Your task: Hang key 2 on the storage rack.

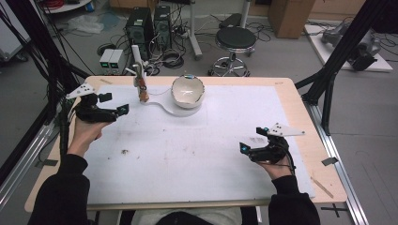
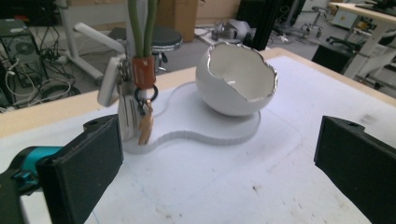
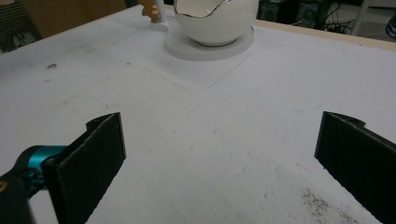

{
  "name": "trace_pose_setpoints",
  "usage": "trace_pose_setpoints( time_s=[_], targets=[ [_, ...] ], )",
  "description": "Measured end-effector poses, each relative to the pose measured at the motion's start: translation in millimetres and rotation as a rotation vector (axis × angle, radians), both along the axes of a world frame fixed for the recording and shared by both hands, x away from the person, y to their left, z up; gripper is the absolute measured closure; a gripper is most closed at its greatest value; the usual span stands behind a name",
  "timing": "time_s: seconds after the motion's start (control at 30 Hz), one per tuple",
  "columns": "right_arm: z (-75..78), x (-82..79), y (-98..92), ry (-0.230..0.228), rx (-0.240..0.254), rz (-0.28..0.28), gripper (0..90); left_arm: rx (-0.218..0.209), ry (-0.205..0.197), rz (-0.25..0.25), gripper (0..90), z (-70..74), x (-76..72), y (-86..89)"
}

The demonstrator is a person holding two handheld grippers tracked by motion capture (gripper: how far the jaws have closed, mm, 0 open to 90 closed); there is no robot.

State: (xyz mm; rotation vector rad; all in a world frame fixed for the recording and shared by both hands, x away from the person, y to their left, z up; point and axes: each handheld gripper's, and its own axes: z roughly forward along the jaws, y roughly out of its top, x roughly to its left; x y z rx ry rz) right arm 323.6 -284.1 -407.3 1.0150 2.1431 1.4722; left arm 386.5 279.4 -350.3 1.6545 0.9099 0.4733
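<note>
In the high view, a wooden table (image 1: 300,101) carries a white mat (image 1: 187,150). Near its far edge stands a white egg-shaped bowl (image 1: 187,91) with a jagged, broken-shell rim, resting on a flat white base plate (image 1: 164,108) that curves off to the left. At the left end of that plate stands a small stand (image 1: 139,75) from which a bunch of keys (image 1: 142,95) hangs. The left gripper (image 1: 114,104) is held over the table's left edge, its jaws spread and turned toward the keys, well apart from them. The right gripper (image 1: 253,139) is over the near right part of the mat, jaws also spread, far from the bowl.

In the left gripper view, the two black jaws stand wide apart at the bottom corners with nothing between them. Ahead, the keys (image 2: 140,114) hang from an orange-brown clip (image 2: 143,72) on green cords (image 2: 142,28), just above the base plate (image 2: 210,133). The bowl (image 2: 236,79) sits on the plate to the right of them, near but not touching.

In the right gripper view, the jaws are likewise released and empty above the stained mat (image 3: 187,130). The bowl (image 3: 217,23) on its plate (image 3: 205,50) sits at the top edge, well ahead of the jaws.
</note>
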Motion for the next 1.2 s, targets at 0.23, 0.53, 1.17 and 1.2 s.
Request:
trace_pose_setpoints(
  time_s=[0.23, 0.53, 1.17, 1.2],
  targets=[
    [-2.8, -1.7, -3.2, 0.023, -0.049, 0.028, 0.9, 0.011, 0.001, -0.02, 1.7, 1.2, -10.2, -1.1],
    [-2.2, -4.7, -10.2, 0.035, -0.046, 0.013, 0.9, 0.042, 0.012, -0.038, 1.7, -12.6, -27.6, -2.1],
    [-3.6, -5.7, -13.2, 0.037, -0.054, -0.008, 0.9, 0.151, 0.047, 0.007, 1.7, -42.2, -60.7, -1.4],
    [-3.5, -5.9, -13.4, 0.037, -0.054, -0.009, 0.9, 0.156, 0.047, 0.018, 1.7, -44.2, -62.4, 0.2]
  ],
)
